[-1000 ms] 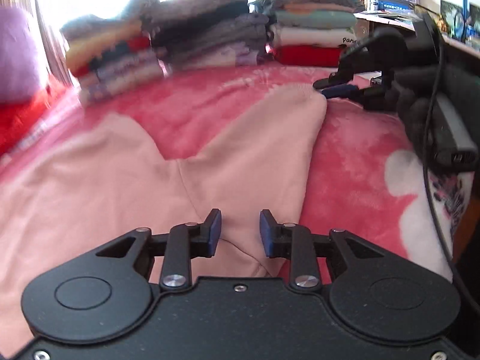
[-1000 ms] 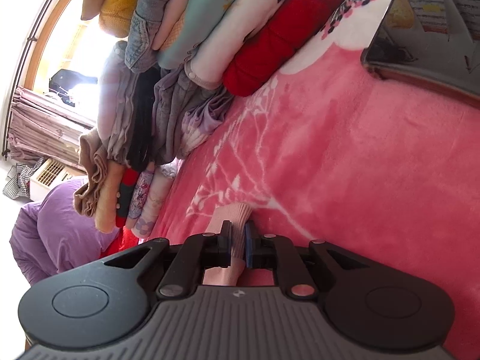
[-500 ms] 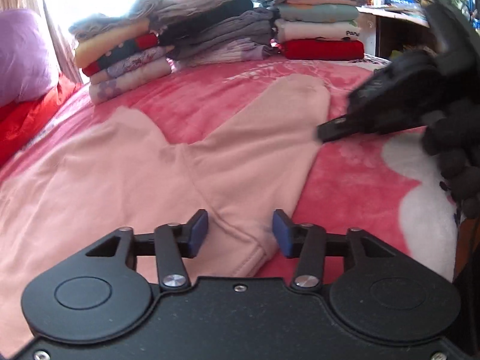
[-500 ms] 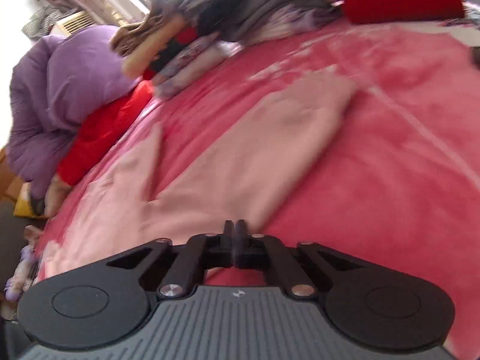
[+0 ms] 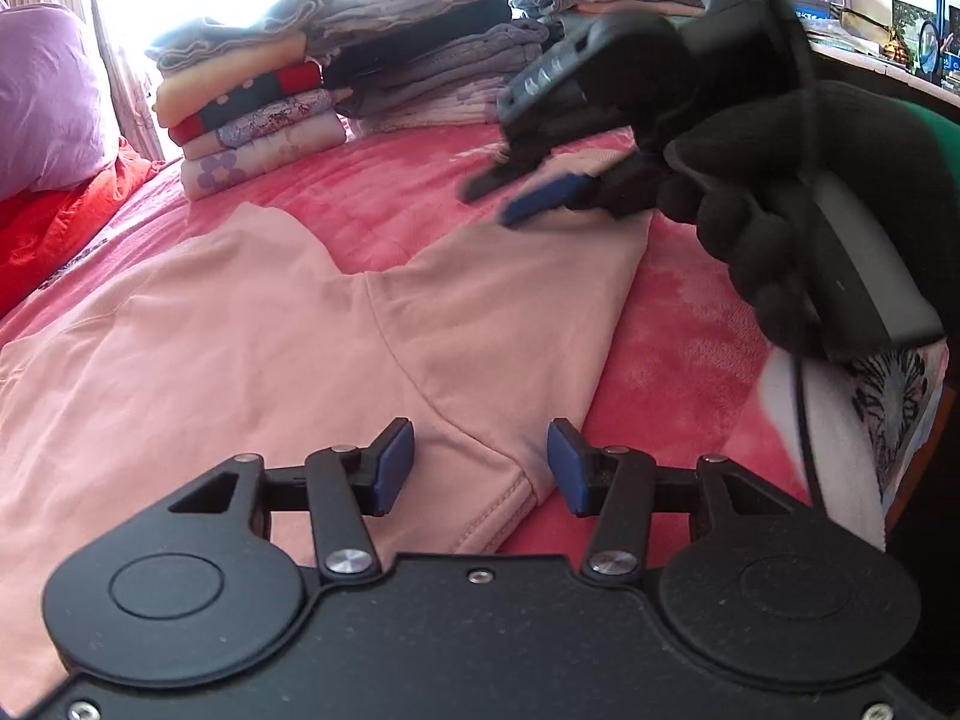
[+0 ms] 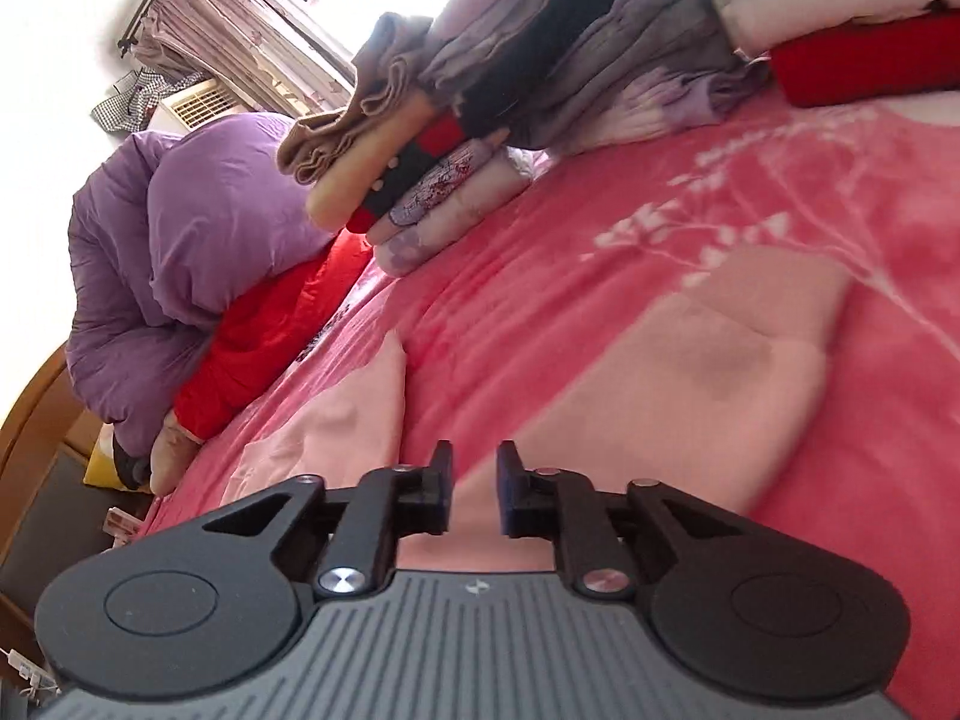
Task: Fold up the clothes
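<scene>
A pale pink long-sleeved top lies flat on the pink floral blanket. One sleeve stretches away toward the far right; it also shows in the right wrist view. My left gripper is open and empty, its fingers either side of the top's hem corner. My right gripper is open and empty, hovering over the sleeve; in the left wrist view it hangs just above the sleeve's cuff end, held by a black-gloved hand.
Several stacks of folded clothes line the far edge of the bed, also in the right wrist view. A purple duvet and a red cover lie at the left. A desk with books stands at the right.
My right gripper let go of the sleeve cuff, swung back over the sleeve, and has opened. My left gripper has opened wider at the hem corner.
</scene>
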Available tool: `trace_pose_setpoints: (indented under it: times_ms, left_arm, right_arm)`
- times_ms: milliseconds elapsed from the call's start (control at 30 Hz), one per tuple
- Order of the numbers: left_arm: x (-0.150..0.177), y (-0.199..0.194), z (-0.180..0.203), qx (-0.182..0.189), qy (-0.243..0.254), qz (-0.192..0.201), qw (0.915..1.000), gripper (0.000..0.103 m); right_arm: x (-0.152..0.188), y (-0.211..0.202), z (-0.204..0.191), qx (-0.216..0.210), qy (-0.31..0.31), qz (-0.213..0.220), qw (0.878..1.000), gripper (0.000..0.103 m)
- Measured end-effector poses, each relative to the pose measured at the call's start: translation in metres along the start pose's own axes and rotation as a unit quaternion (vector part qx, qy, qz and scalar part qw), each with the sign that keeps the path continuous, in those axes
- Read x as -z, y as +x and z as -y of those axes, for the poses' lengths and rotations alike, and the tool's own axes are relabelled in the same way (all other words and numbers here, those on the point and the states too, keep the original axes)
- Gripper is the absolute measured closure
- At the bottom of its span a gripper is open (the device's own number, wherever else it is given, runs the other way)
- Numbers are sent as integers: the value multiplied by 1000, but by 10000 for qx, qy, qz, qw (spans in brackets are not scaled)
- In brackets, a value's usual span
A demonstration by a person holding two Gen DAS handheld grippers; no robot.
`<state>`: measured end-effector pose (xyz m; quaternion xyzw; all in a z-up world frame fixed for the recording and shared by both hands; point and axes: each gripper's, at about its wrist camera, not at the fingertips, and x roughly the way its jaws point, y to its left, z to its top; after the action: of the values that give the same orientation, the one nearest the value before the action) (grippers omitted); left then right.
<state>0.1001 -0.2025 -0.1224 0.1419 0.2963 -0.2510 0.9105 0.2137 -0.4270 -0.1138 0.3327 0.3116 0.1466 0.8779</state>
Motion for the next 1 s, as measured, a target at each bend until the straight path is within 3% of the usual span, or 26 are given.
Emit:
trace_pose_setpoints:
  times_ms: [67, 133, 267, 300, 367, 467, 600, 667, 700, 733, 800, 833, 867, 933, 1000]
  left_arm:
    - [-1, 0, -2, 54, -30, -41, 10000, 55]
    - [-1, 1, -6, 133, -68, -79, 9999, 54]
    - [-1, -1, -11, 245, -211, -57, 9995, 54]
    - [-1, -4, -12, 265, -262, -29, 9993, 54]
    - [-1, -10, -13, 272, -306, -4, 9992, 54]
    - [3, -19, -13, 274, -183, -48, 9994, 54]
    - [11, -18, -17, 270, -163, -195, 9993, 54]
    - [12, -16, -17, 291, -179, -224, 9992, 54]
    - [12, -16, -18, 300, -168, -238, 9991, 54]
    - [12, -16, -18, 316, -173, -247, 9990, 54]
    - [13, -16, -20, 344, -194, -240, 9989, 53]
    - [14, -16, -20, 353, -196, -228, 9989, 53]
    - [15, -17, -20, 355, -195, -209, 9990, 53]
    - [17, -17, -19, 355, -197, -188, 9990, 52]
    - [17, -18, -19, 363, -181, -184, 9990, 52]
  right_arm:
    - [-5, 2, 15, 407, 493, 23, 9980, 80]
    - [-5, -10, 26, 791, 825, 253, 9931, 103]
    - [-3, -27, 13, 861, 475, 492, 9939, 103]
    - [-3, -32, 10, 878, 387, 552, 9939, 92]
    - [-2, -40, 4, 913, 211, 671, 9933, 87]
    - [4, -19, -35, -86, -603, 70, 9981, 83]
    - [20, 31, -66, -1131, -523, -1023, 9869, 83]
    - [26, 51, -67, -771, -536, -1304, 9870, 82]
    - [27, 57, -60, -492, -441, -1330, 9889, 88]
    - [26, 61, -49, -201, -289, -1311, 9907, 103]
    - [23, 59, -27, -324, 503, -1235, 9905, 103]
    - [22, 54, -25, -218, 523, -1127, 9920, 103]
    - [20, 48, -25, -83, 434, -974, 9943, 100]
    - [16, 39, -14, -432, 969, -724, 9917, 84]
    - [13, 34, -9, -774, 1336, -586, 9863, 79]
